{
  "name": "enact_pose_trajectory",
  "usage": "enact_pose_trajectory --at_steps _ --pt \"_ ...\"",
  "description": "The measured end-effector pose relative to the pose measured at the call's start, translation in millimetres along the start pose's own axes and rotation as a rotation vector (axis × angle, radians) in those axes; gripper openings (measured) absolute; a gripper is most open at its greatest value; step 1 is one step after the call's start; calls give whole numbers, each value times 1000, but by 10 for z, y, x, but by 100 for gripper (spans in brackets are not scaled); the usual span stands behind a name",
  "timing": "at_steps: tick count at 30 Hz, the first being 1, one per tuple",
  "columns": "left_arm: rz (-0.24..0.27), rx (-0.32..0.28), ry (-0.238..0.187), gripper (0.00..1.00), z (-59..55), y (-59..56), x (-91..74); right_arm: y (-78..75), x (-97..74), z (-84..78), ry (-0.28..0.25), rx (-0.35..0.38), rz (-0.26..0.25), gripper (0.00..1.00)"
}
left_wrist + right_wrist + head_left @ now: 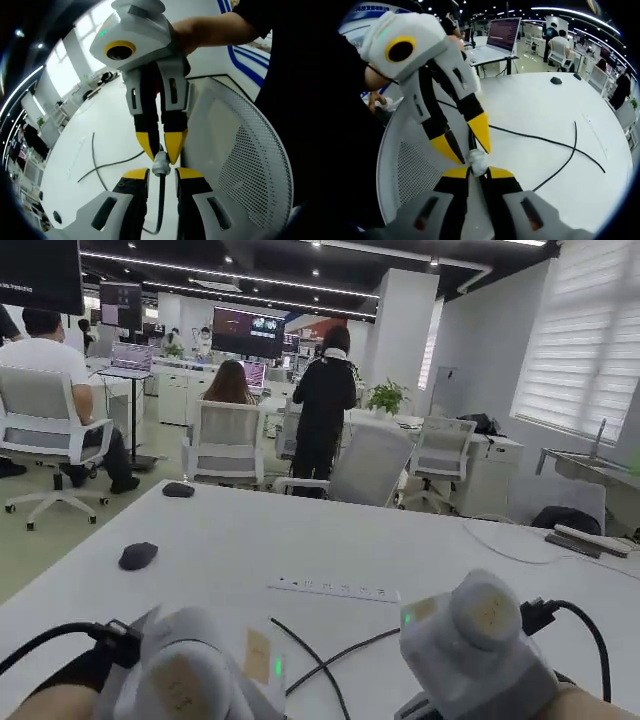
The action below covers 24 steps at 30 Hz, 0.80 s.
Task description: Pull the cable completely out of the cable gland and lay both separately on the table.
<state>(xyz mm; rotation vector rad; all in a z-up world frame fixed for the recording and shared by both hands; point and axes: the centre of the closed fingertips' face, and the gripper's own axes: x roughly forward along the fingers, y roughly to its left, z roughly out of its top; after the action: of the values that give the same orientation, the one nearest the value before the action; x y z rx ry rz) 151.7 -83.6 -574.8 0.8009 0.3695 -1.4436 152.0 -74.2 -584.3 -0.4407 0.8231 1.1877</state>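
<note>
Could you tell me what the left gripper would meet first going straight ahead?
Most likely the cable gland, right at its tips, with the right gripper just beyond, facing it.

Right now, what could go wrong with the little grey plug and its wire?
The cable gland is held over the mesh chair, not the table, so if it slips it would probably fall there. The cable runs into it; a sudden pull might fling either piece. Loose black cables on the table could snag.
</note>
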Motion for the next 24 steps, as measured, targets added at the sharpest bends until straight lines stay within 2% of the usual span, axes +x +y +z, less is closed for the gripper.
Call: enact_pose_trajectory --at_steps 6,14,15,17,24 --pt "1 116 69 18 -20 -2 12 -3 17 12 37 -42 -13 12" --pt "1 213 121 17 -33 -12 78 4 29 20 64 -45 -28 12" --pt "7 241 132 17 -40 -3 88 1 23 33 58 -46 -31 12" --pt "14 253 151 17 -63 -1 102 3 15 52 49 -36 -31 12" --pt "31 258 150 17 -26 24 102 -6 -25 38 41 -28 -36 12"
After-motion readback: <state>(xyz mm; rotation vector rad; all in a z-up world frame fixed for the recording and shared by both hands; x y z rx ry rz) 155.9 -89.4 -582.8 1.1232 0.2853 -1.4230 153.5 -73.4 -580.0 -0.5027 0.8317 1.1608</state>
